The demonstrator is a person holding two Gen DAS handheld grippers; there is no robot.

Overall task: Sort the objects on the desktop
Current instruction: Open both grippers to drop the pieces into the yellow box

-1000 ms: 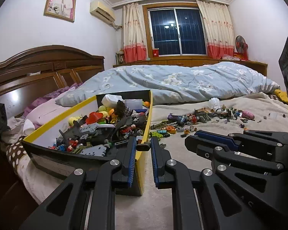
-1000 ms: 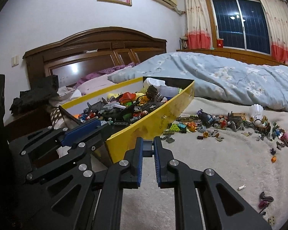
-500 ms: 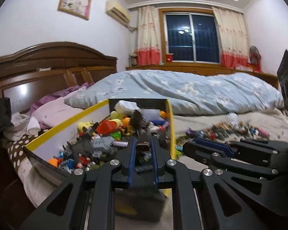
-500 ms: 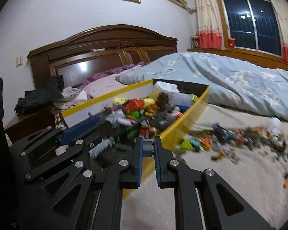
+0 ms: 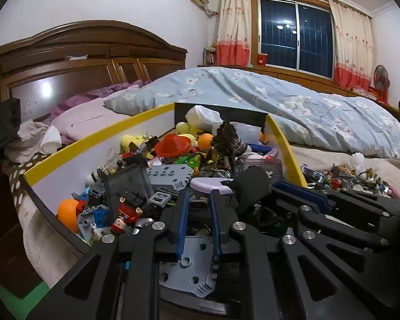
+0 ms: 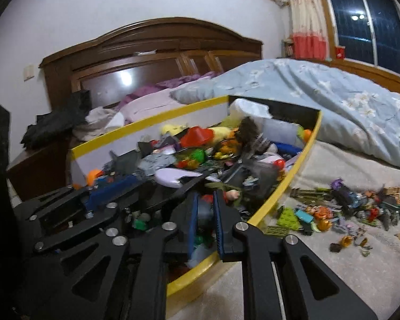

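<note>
A yellow-rimmed box (image 5: 98, 140) full of small toys lies on the bed; it also shows in the right wrist view (image 6: 285, 186). My left gripper (image 5: 198, 200) hangs over the toy pile inside the box, shut on a small dark piece (image 5: 198, 204). My right gripper (image 6: 205, 200) is over the box's near right rim, its jaws narrowly apart, and I cannot tell whether anything is between them. More loose toys (image 6: 346, 208) lie scattered on the beige blanket to the right of the box.
A blue quilt (image 5: 280, 101) is heaped behind the box. The wooden headboard (image 5: 80, 53) and pillows (image 5: 88, 114) stand to the left. A dark bag (image 6: 56, 122) lies on a bedside stand. A window with curtains (image 5: 293, 29) is at the back.
Both grippers have moved left and forward from beside the box's yellow wall to over the toys inside it. The left gripper still holds the small dark piece.
</note>
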